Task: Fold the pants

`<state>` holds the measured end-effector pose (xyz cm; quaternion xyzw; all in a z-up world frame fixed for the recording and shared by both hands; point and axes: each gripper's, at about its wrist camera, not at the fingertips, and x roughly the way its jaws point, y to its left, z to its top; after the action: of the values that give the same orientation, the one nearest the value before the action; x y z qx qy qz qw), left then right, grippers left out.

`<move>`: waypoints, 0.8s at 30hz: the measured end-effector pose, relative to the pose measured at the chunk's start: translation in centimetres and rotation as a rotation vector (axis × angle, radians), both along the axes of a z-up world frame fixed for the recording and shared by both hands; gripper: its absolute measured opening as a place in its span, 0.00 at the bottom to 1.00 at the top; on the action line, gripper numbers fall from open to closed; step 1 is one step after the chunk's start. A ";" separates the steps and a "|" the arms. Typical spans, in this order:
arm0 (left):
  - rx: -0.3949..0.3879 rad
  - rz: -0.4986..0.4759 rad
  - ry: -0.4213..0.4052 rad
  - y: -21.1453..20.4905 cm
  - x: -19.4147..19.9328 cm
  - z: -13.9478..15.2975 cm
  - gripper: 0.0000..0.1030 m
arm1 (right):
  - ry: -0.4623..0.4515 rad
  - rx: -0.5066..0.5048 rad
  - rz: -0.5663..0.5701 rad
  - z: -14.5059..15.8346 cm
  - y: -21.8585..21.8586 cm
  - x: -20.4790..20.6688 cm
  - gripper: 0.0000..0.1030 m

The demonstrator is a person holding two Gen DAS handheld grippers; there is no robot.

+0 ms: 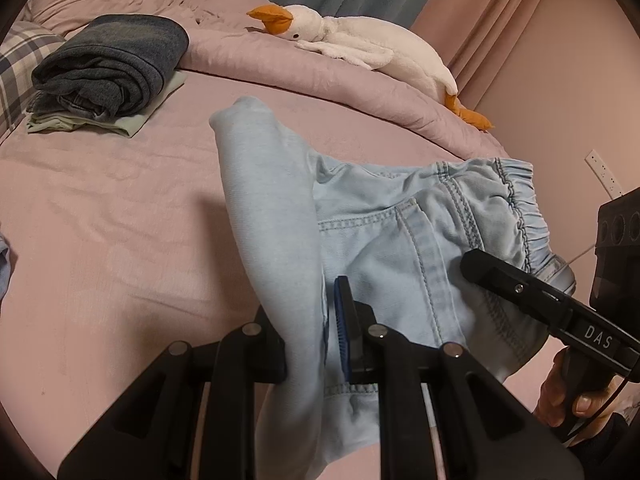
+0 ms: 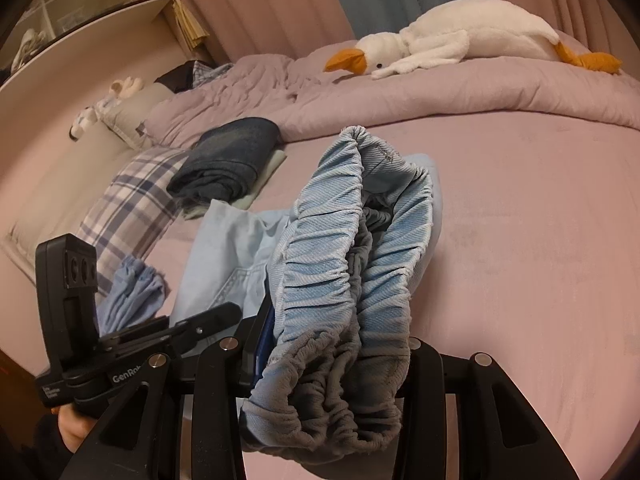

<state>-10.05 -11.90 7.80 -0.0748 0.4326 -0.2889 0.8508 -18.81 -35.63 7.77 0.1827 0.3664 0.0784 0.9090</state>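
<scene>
Light blue denim pants [image 1: 380, 236] with an elastic waistband hang folded between my two grippers above the pink bed. My left gripper [image 1: 316, 340] is shut on the folded leg fabric, which drapes over its fingers. My right gripper [image 2: 328, 356] is shut on the bunched elastic waistband [image 2: 352, 248]. The right gripper also shows in the left wrist view [image 1: 520, 284], at the waistband end. The left gripper shows in the right wrist view [image 2: 192, 328], low on the left.
A stack of folded dark jeans [image 1: 116, 68] on a pale green garment lies at the far left of the bed [image 1: 120, 200]. A white plush goose [image 1: 360, 40] rests on the rolled pink duvet. A plaid pillow [image 2: 132, 204] and another blue garment [image 2: 132, 292] lie left.
</scene>
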 end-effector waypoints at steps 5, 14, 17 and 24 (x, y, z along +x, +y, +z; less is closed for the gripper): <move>0.004 -0.007 -0.002 -0.4 0.2 -0.1 0.15 | -0.003 0.001 -0.008 0.1 -0.3 0.0 0.41; 0.010 -0.015 -0.003 -1.2 0.6 -0.2 0.15 | -0.004 0.001 -0.023 0.1 -0.4 -0.1 0.40; 0.013 -0.019 -0.005 -1.5 0.8 -0.2 0.15 | -0.005 0.002 -0.027 0.1 -0.6 0.0 0.40; 0.015 -0.023 -0.009 -2.0 0.8 -0.2 0.15 | -0.008 0.004 -0.038 0.1 -0.9 0.1 0.41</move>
<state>-9.23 -13.88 7.62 -0.0624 0.4319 -0.2957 0.8498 -18.74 -36.57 7.90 0.1912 0.3588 0.0626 0.9115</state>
